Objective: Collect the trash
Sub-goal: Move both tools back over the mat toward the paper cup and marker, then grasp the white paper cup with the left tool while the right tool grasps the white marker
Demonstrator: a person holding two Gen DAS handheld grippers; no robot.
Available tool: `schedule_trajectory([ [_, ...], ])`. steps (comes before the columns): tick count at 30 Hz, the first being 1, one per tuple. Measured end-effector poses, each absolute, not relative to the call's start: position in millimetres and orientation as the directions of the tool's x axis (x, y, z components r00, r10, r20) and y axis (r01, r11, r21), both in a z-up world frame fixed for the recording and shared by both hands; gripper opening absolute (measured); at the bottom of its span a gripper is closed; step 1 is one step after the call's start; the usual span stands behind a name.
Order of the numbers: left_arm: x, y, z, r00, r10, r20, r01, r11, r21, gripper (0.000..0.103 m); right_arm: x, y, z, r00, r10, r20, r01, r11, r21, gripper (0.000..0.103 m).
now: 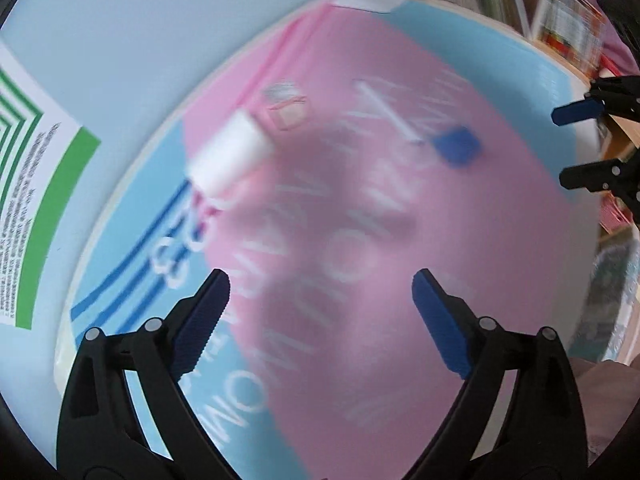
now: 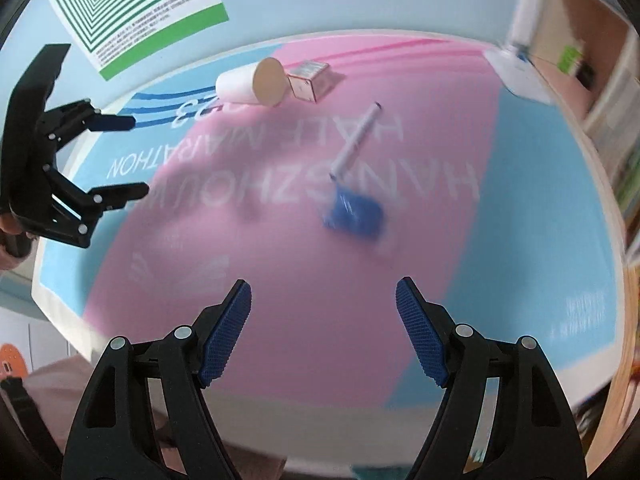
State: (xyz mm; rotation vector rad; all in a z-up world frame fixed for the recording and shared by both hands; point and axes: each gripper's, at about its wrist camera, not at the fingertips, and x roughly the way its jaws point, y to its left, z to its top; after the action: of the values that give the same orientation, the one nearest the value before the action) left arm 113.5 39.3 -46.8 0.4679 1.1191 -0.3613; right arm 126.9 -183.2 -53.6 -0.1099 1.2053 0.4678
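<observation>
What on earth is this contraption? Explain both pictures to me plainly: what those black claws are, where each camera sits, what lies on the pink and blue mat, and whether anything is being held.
No robot here: a person holds a black two-finger gripper with blue ribbed pads in each hand, and a fisheye camera on each one looks forward along its fingers. One picture is from the left gripper, the other from the right gripper; each also catches the other claw at its edge.

Both hover over a round table covered by a pink and blue printed mat. On it lie a white paper cup on its side, a small clear box with a silvery top right beside it, a white pen, and a crumpled blue wrapper near the pen's end.

Both grippers are open and hold nothing.
</observation>
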Motion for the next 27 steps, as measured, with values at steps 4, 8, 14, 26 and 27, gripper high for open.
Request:
schedule_trajectory([
  [4, 153, 68, -48, 0.403, -0.016, -0.915, 0.464, 0.865, 0.189, 0.091, 168, -160, -61, 0.256, 0.295, -0.921, -0.426, 0.889, 0.167, 0.075],
  [8, 195, 85, -60, 0.384, -0.004, -0.923, 0.451, 0.873, 0.184, 0.091, 211, -145, -79, 0.222, 0.283, -0.933, -0.425, 0.889, 0.169, 0.075],
  [14, 246, 92, -89, 0.341, 0.023, -0.940, 0.472, 0.860, 0.193, 0.092, 259, -137, -114, 0.179, 0.233, -0.956, -0.371, 0.916, 0.154, 0.075],
  [26, 287, 61, -118, 0.341, 0.014, -0.940, 0.611, 0.757, 0.232, 0.092, 279, -124, -144, 0.178, 0.171, -0.969, -0.397, 0.914, 0.088, 0.058],
  [27, 288, 57, -121, 0.340, 0.009, -0.940, 0.627, 0.743, 0.234, 0.091, 278, -122, -144, 0.186, 0.167, -0.968, -0.399, 0.913, 0.080, 0.056],
])
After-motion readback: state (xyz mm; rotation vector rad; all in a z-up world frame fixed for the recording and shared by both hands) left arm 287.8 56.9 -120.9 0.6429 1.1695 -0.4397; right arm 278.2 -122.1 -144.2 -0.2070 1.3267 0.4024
